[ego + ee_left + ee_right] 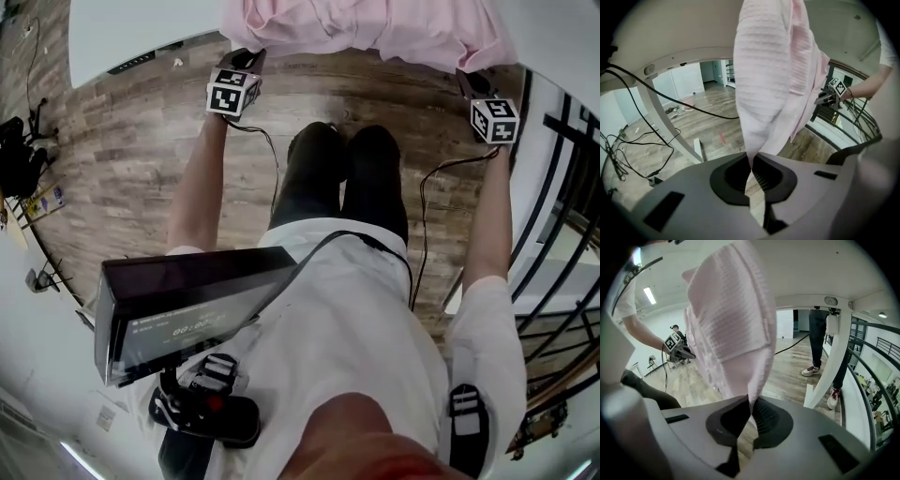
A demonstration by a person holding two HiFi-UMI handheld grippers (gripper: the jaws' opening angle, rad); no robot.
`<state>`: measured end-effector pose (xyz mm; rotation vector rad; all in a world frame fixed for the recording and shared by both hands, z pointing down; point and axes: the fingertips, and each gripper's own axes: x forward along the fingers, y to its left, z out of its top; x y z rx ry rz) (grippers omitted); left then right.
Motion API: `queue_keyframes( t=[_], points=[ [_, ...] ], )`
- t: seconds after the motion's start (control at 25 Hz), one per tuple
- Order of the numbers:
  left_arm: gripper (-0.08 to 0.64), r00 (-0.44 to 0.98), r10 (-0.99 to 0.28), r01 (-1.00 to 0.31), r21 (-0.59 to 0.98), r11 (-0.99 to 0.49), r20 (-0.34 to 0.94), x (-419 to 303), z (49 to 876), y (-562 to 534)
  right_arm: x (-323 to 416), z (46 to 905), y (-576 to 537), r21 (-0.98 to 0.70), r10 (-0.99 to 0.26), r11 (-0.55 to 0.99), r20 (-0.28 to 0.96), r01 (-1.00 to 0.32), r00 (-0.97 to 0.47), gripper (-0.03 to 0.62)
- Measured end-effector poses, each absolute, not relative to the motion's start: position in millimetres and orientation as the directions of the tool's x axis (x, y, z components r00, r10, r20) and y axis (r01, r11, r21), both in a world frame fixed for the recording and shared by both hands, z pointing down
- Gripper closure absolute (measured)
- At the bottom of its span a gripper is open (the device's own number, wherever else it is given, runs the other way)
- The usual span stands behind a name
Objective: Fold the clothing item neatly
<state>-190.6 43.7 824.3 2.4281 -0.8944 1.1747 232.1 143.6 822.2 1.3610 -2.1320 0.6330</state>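
Pink ribbed garment (375,28) spans the gap between a person's two handheld grippers above a wooden floor (141,159), the left gripper (247,58) clamped tight on one end of the fabric and the right gripper (466,81) pinching the other.

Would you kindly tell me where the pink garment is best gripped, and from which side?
I would take the edge nearest the person at its two outer ends, coming from the person's side. The left tool and right tool are each shut on a thin pinch there, and the pink garment spreads wide between them.
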Motion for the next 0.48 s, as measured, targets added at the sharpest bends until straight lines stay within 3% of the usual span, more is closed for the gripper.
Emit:
queue_keyframes(
  t=[0.48],
  points=[
    [0.551, 0.563, -0.324, -0.622, 0.132, -0.772, 0.760, -193.1, 693.1, 133.4, 179.8, 688.0, 230.4, -0.156, -0.636, 0.395, 0.664, -0.905, -0.393, 0.580]
  ],
)
